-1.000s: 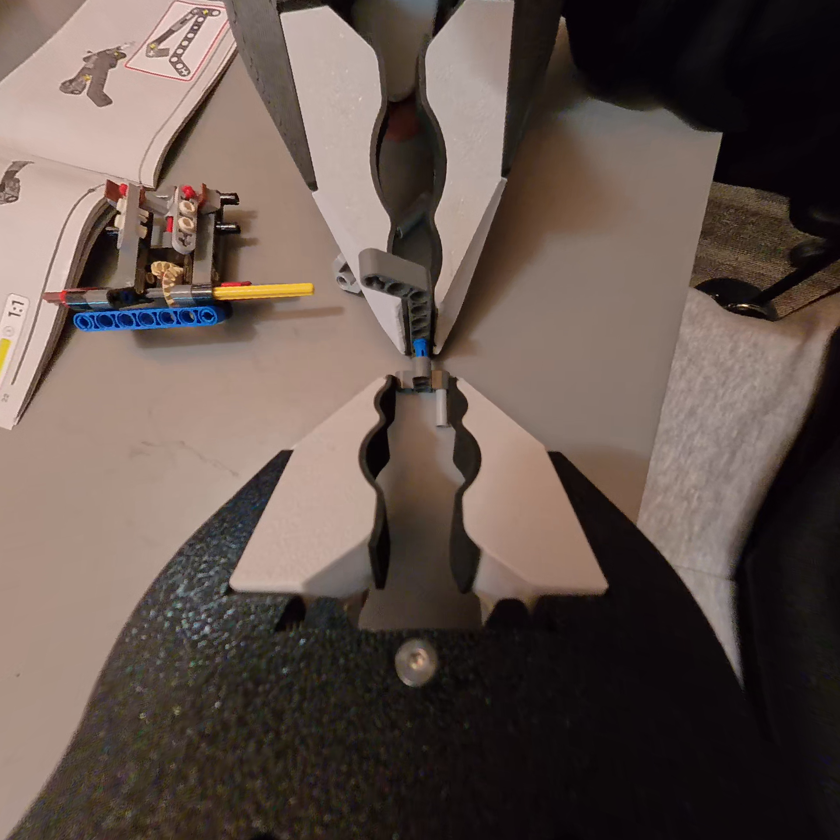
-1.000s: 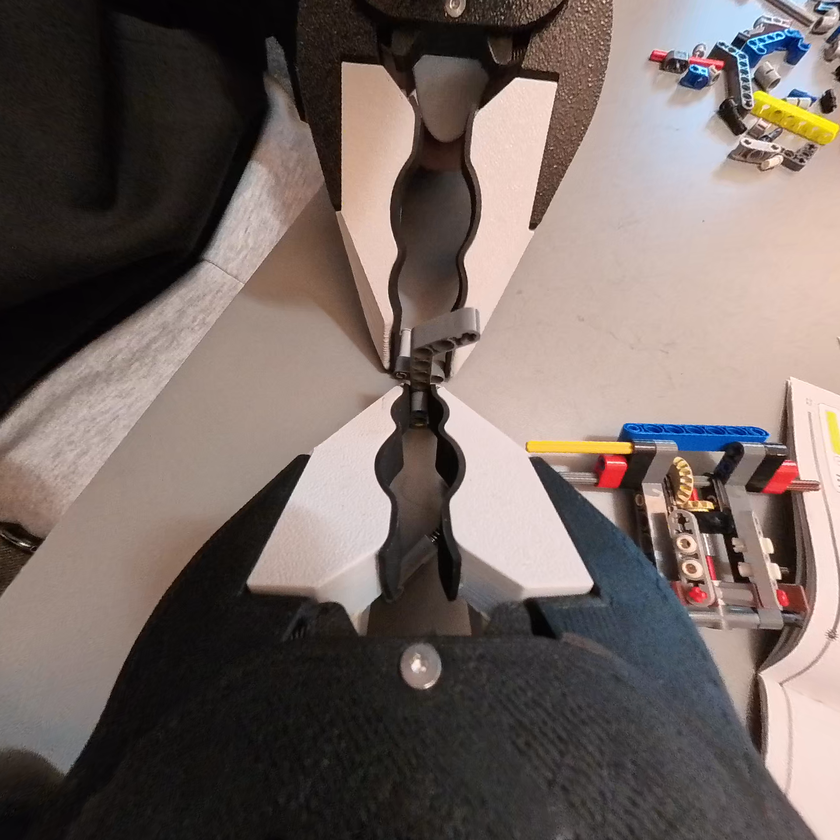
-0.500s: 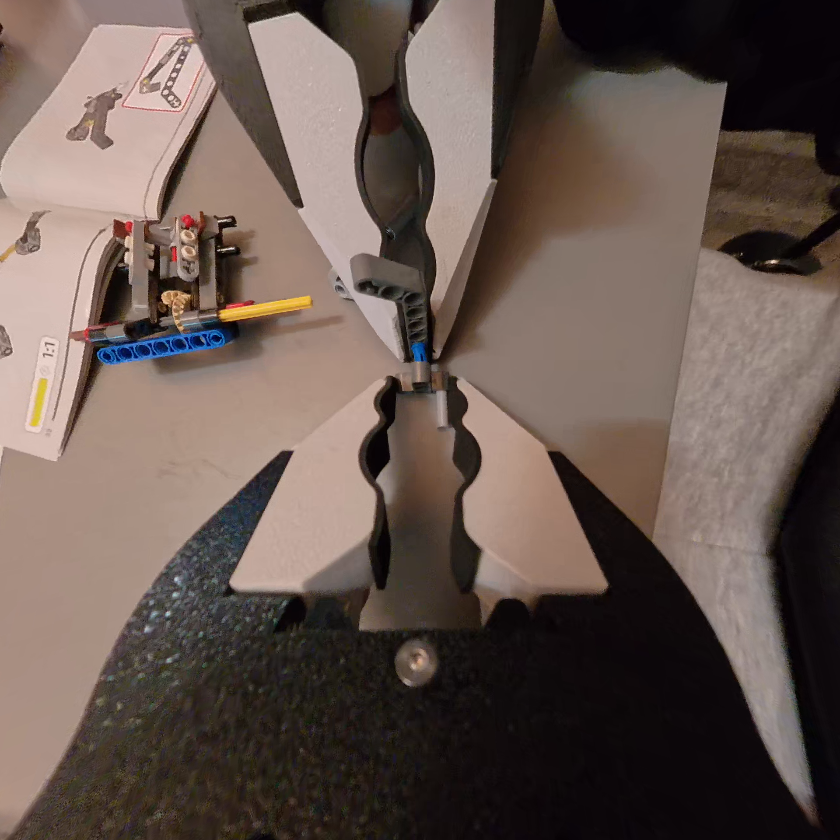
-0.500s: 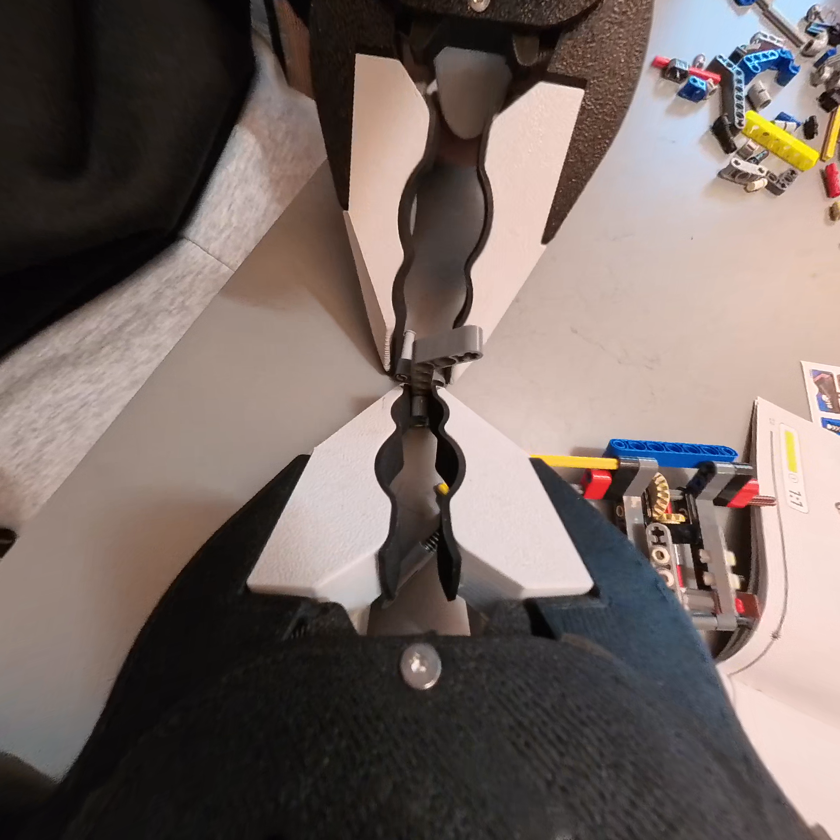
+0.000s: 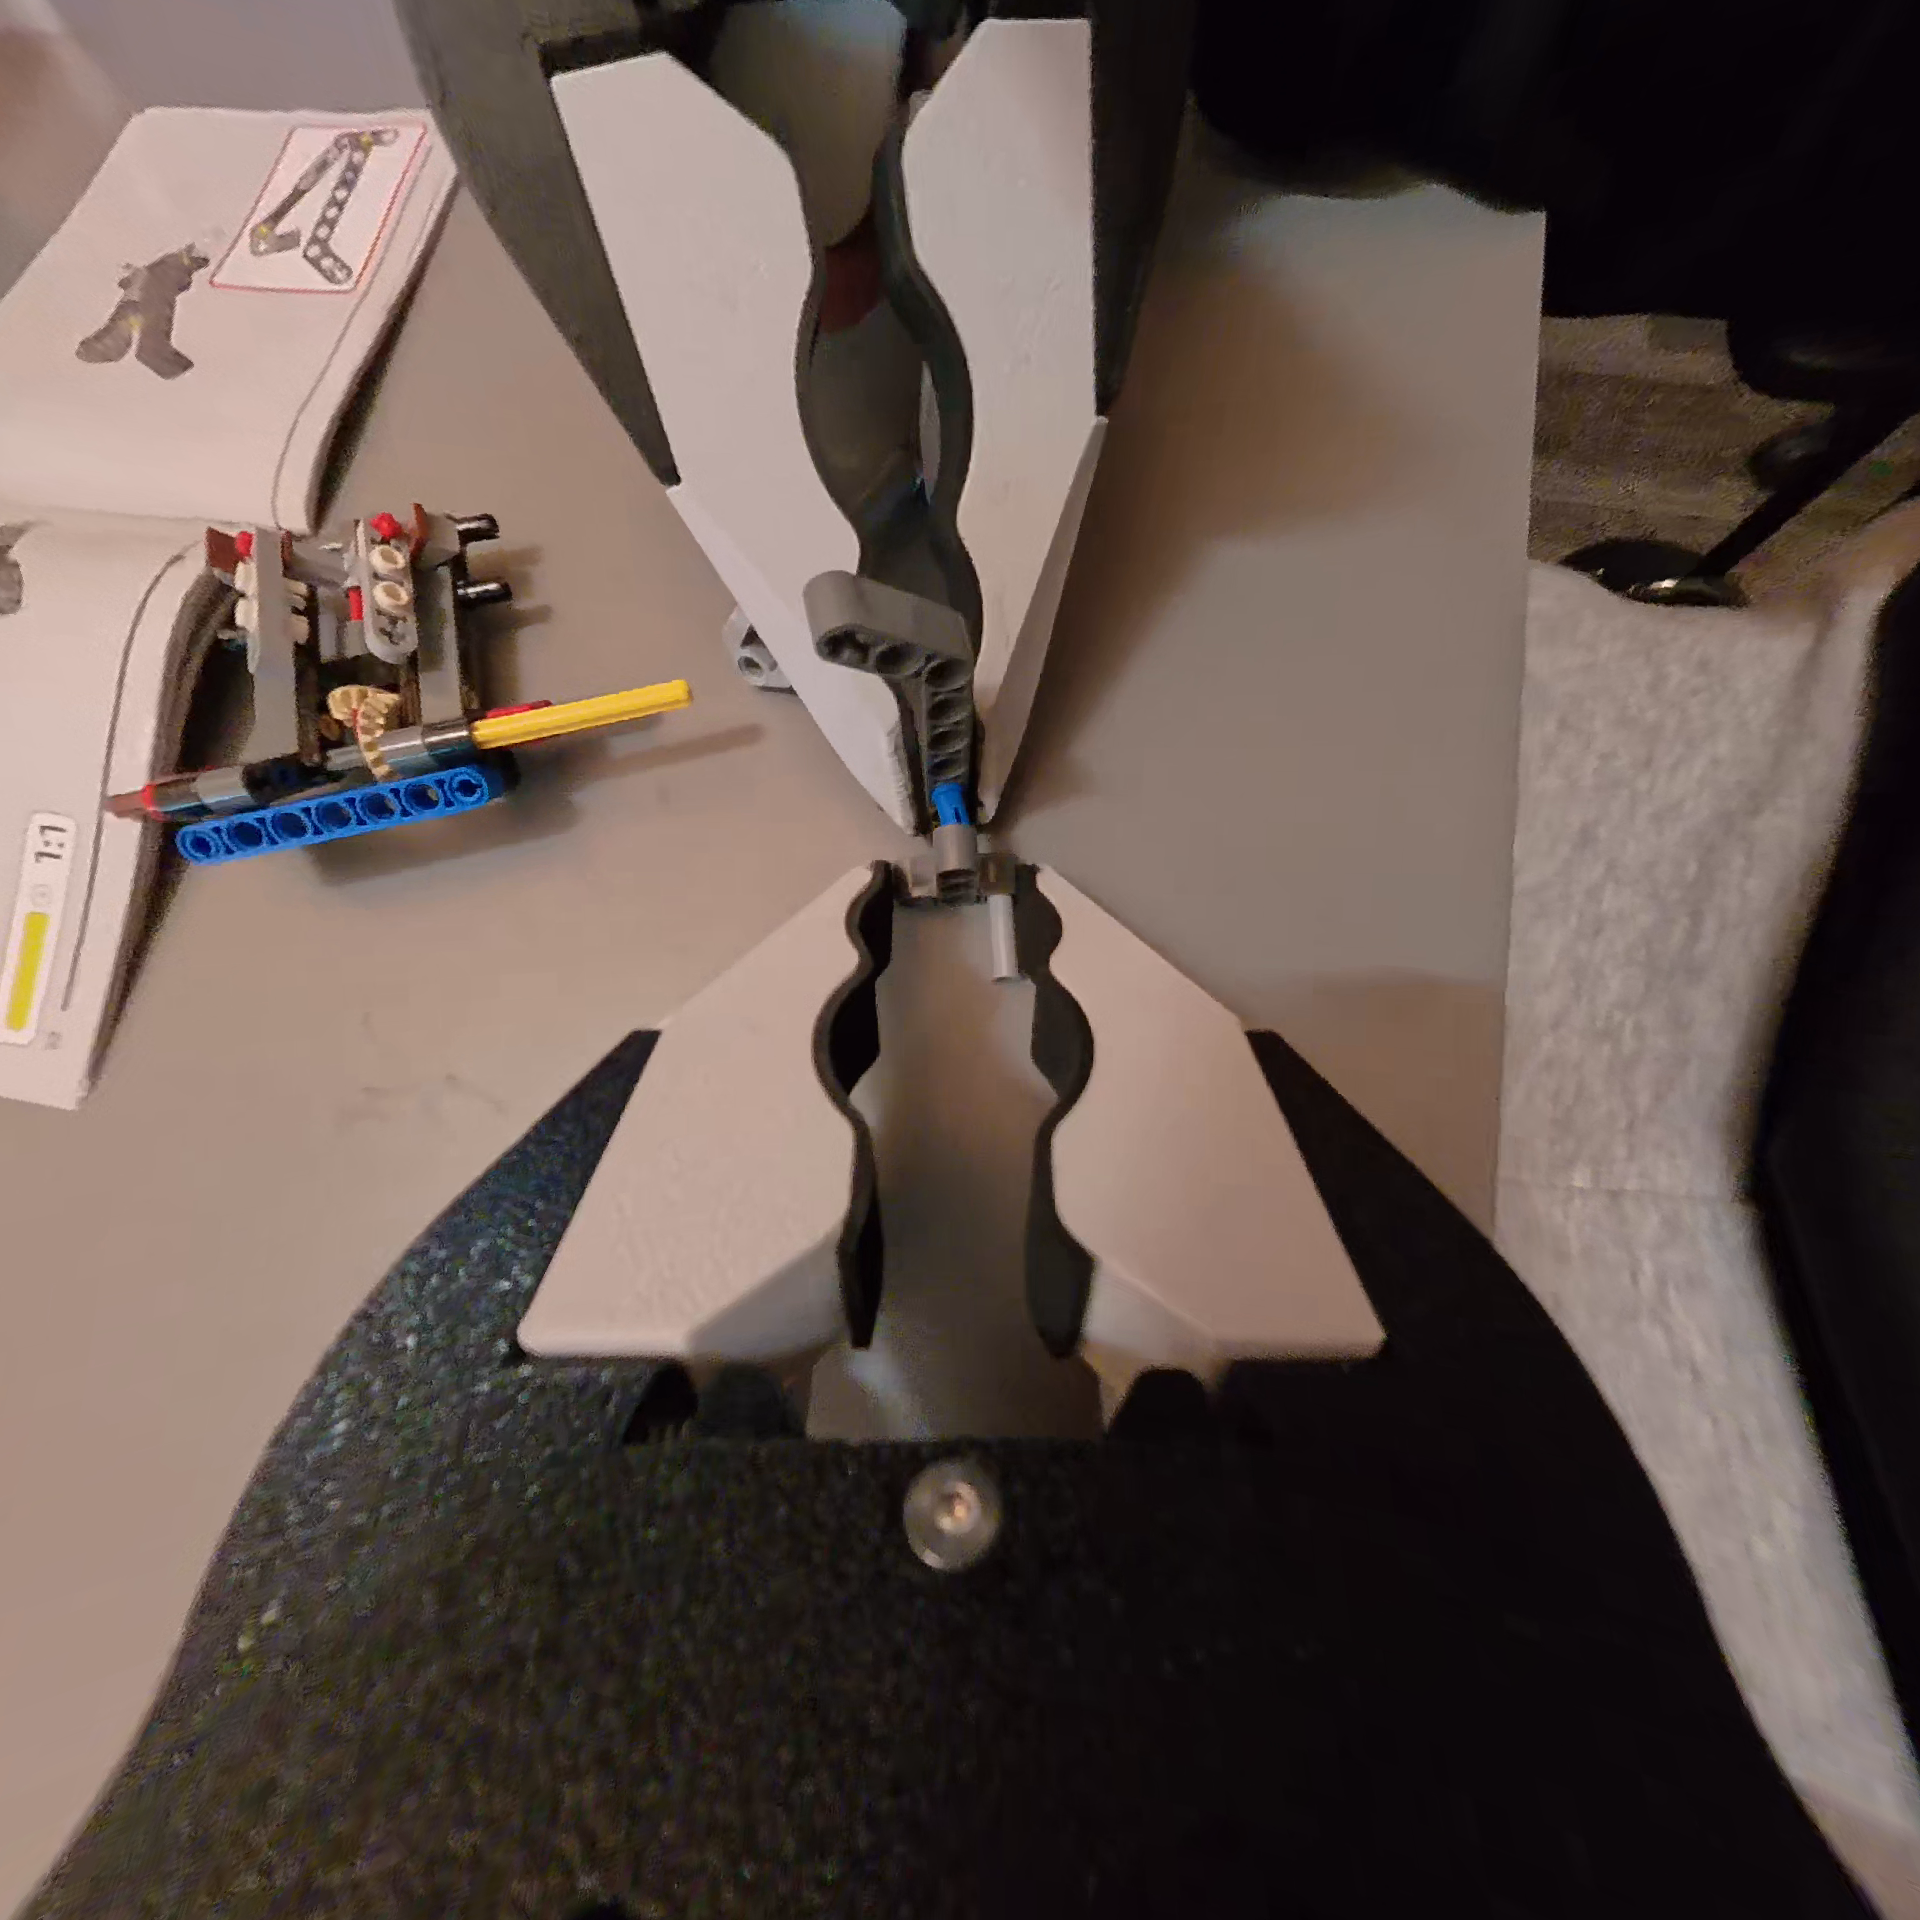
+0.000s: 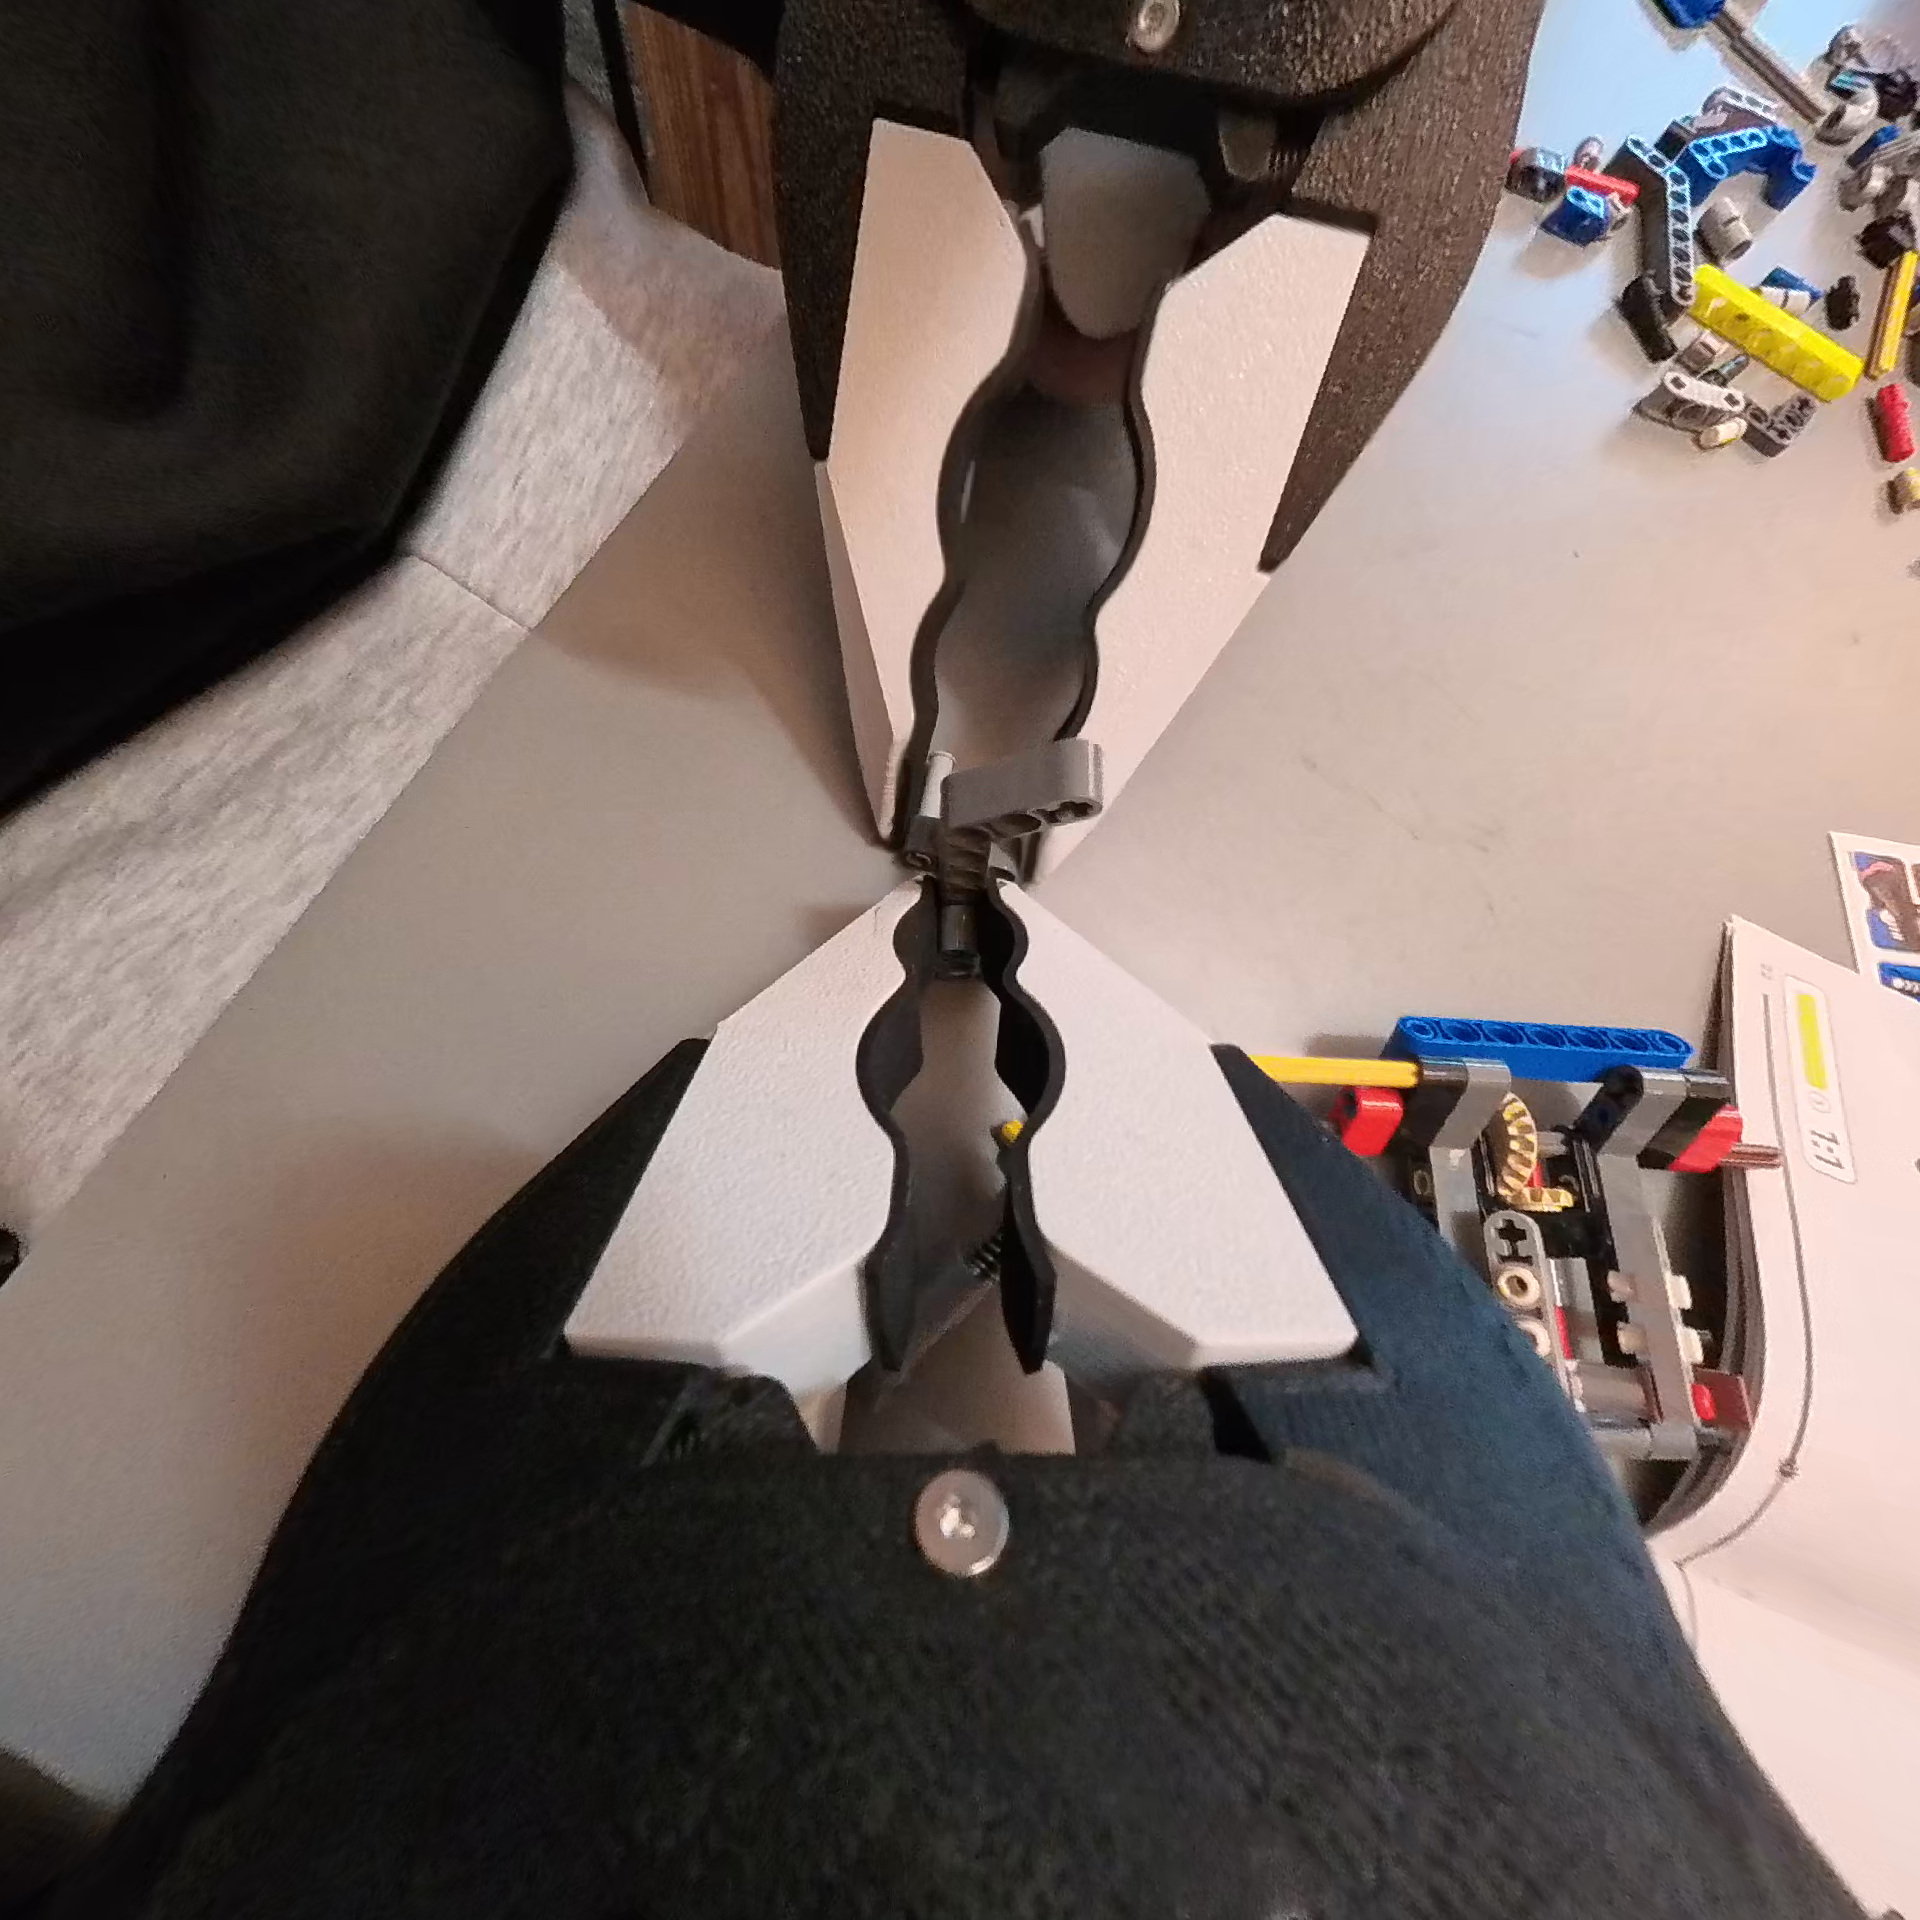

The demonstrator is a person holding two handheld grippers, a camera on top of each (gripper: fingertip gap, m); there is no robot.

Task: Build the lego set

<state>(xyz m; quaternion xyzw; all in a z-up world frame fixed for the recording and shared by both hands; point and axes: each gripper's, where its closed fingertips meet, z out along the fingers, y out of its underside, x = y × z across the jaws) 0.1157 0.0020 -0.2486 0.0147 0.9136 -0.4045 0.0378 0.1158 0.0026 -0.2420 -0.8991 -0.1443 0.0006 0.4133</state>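
My left gripper (image 5: 956, 883) is shut on a small grey connector (image 5: 956, 876) with a light grey pin (image 5: 1003, 940) beside it. My right gripper (image 5: 951, 821) faces it tip to tip and is shut on a grey L-shaped beam (image 5: 894, 639). A blue pin (image 5: 948, 802) in the beam's end meets the connector. In the right wrist view, my right gripper (image 6: 961, 896) is at the bottom, the left gripper (image 6: 961, 854) is above it, and the beam (image 6: 1029, 795) rises between the tips. The partly built model (image 5: 343, 665) lies on the table to one side; it also shows in the right wrist view (image 6: 1558, 1195).
An open instruction booklet (image 5: 208, 291) lies under and behind the model. Several loose pieces (image 6: 1745, 270) are scattered at the far right of the table. A small light grey piece (image 5: 753, 649) lies on the table. The table edge and a person's grey clothing (image 5: 1662, 935) are close by. My left and right fingertips are right by each other.
Both grippers stay shut and tip to tip with their pieces. The pair has shifted a little over the table, so the model and booklet sit slightly differently in both views.
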